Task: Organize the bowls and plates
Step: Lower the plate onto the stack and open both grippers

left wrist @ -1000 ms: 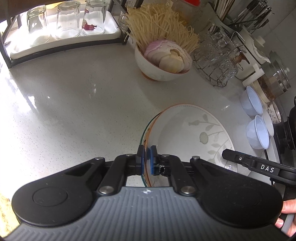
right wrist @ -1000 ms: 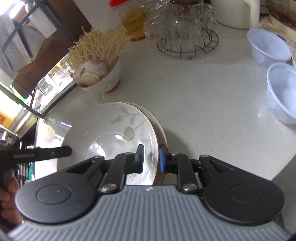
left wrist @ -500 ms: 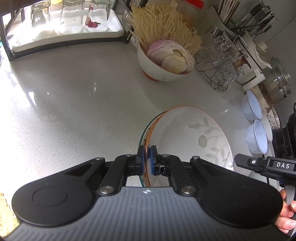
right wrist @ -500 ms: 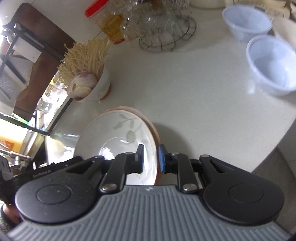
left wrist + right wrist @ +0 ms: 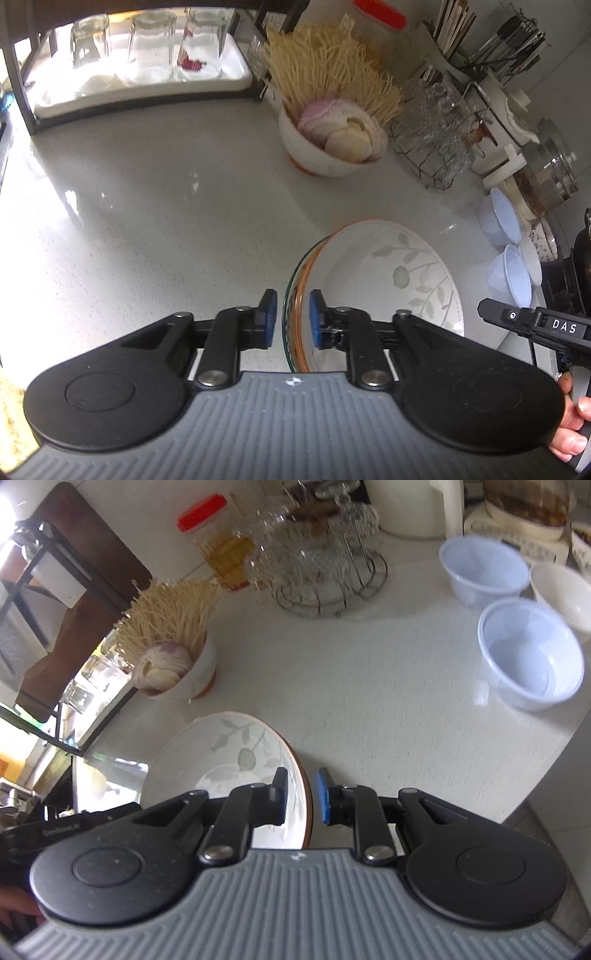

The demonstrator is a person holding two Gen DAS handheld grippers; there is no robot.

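Observation:
A white plate with a leaf pattern tops a stack with an orange-rimmed plate and a glass plate on the white counter. My left gripper is open, its jaws on either side of the stack's left rim without touching it. My right gripper is open, its jaws astride the stack's right rim. Two pale blue bowls and a white bowl stand to the right.
A bowl of noodles and sliced food stands behind the stack. A wire rack of glassware, a red-lidded jar, a tray with upturned glasses and utensil holders line the back. The counter edge drops at right.
Both grippers have opened and released the rims of the plate stack. The stack now rests on the counter, a little further from the noodle bowl.

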